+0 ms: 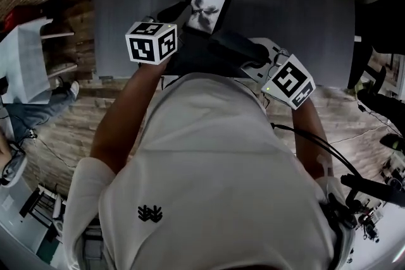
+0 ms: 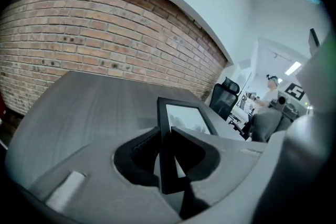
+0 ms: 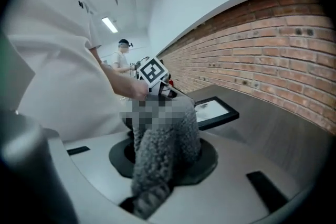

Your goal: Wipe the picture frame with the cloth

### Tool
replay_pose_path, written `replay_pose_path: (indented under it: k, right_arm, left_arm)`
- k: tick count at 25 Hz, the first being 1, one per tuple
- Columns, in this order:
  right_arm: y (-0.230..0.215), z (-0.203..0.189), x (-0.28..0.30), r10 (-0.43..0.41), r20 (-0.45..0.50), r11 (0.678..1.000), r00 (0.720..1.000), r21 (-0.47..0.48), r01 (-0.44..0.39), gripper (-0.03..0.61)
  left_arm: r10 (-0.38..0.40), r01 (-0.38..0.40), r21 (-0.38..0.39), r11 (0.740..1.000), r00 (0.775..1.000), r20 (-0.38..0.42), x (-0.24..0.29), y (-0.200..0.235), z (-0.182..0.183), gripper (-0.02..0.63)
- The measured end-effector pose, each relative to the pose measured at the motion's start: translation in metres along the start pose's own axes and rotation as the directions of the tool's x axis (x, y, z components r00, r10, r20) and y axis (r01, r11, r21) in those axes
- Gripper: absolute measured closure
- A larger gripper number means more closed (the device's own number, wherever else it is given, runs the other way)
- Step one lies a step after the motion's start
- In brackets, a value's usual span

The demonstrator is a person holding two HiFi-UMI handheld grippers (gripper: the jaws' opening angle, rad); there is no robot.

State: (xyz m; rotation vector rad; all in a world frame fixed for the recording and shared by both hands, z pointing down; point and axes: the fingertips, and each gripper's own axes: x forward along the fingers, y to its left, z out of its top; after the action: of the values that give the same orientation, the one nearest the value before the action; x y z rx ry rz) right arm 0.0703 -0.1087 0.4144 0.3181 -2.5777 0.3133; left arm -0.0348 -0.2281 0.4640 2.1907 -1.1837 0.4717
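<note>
Left hand-held gripper point(image 2: 169, 136) has its jaws pinched on one edge of the picture frame point(image 2: 184, 115), so the black frame runs straight out from between them, picture side up. Right hand-held gripper point(image 3: 164, 131) is clamped on the cloth point(image 3: 167, 139), a fluffy grey thing bunched between its jaws and poking out in front. From the head view, the cloth sits just beside the frame's near right corner, can't tell if they're actually touching. Frame's tipped a bit, over the near part of the grey desk point(image 1: 285, 3). Brick wall point(image 2: 105, 39) runs along past the desk's far edge.
</note>
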Motion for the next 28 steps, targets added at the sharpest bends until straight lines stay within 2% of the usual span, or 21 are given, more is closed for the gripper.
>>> replay_pose_path:
  k: [2, 5, 9, 13, 16, 19, 21, 23, 25, 28]
  right_arm:
    - [0.009, 0.001, 0.015, 0.004, -0.045, 1.000, 0.999, -0.024, -0.005, 0.492]
    - [0.001, 0.002, 0.019, -0.038, -0.094, 0.999, 0.995, -0.019, 0.036, 0.492]
    - [-0.033, 0.009, -0.001, -0.154, -0.107, 0.988, 0.982, -0.008, 0.154, 0.492]
    - [-0.066, 0.017, -0.022, -0.279, -0.136, 0.960, 0.951, -0.005, 0.281, 0.492]
    - [-0.072, 0.029, -0.029, -0.327, -0.132, 0.944, 0.936, -0.001, 0.329, 0.492]
    - [-0.045, 0.048, -0.015, -0.265, -0.104, 0.964, 0.959, -0.025, 0.263, 0.492]
    - [-0.016, 0.054, 0.001, -0.178, -0.115, 0.983, 0.977, -0.061, 0.172, 0.492]
    - [0.011, 0.054, 0.015, -0.095, -0.155, 0.992, 0.983, -0.098, 0.080, 0.492]
    - [0.028, 0.050, 0.026, -0.053, -0.213, 0.991, 0.976, -0.133, 0.025, 0.492]
    - [0.023, 0.036, 0.030, -0.113, -0.332, 0.974, 0.937, -0.223, 0.039, 0.492]
  left_arm:
    - [-0.044, 0.044, -0.010, 0.999, 0.999, 0.001, -0.013, -0.003, 0.000, 0.540]
    - [-0.094, 0.094, -0.006, 0.996, 0.996, 0.002, -0.026, -0.009, 0.000, 0.540]
    - [-0.148, 0.148, 0.045, 0.988, 0.989, -0.012, -0.034, -0.021, -0.001, 0.540]
    - [-0.179, 0.180, 0.092, 0.979, 0.984, -0.019, -0.041, -0.027, 0.000, 0.540]
    - [-0.196, 0.197, 0.098, 0.975, 0.980, -0.021, -0.043, -0.027, 0.001, 0.540]
    - [-0.205, 0.206, 0.086, 0.975, 0.979, -0.017, -0.046, -0.022, 0.000, 0.540]
    - [-0.207, 0.208, 0.077, 0.975, 0.978, -0.018, -0.046, -0.019, -0.002, 0.540]
    - [-0.209, 0.210, 0.076, 0.975, 0.978, -0.020, -0.044, -0.019, -0.002, 0.540]
    - [-0.214, 0.216, 0.078, 0.973, 0.976, -0.024, -0.044, -0.020, -0.003, 0.540]
    - [-0.222, 0.225, 0.092, 0.970, 0.974, -0.033, -0.045, -0.024, -0.005, 0.540]
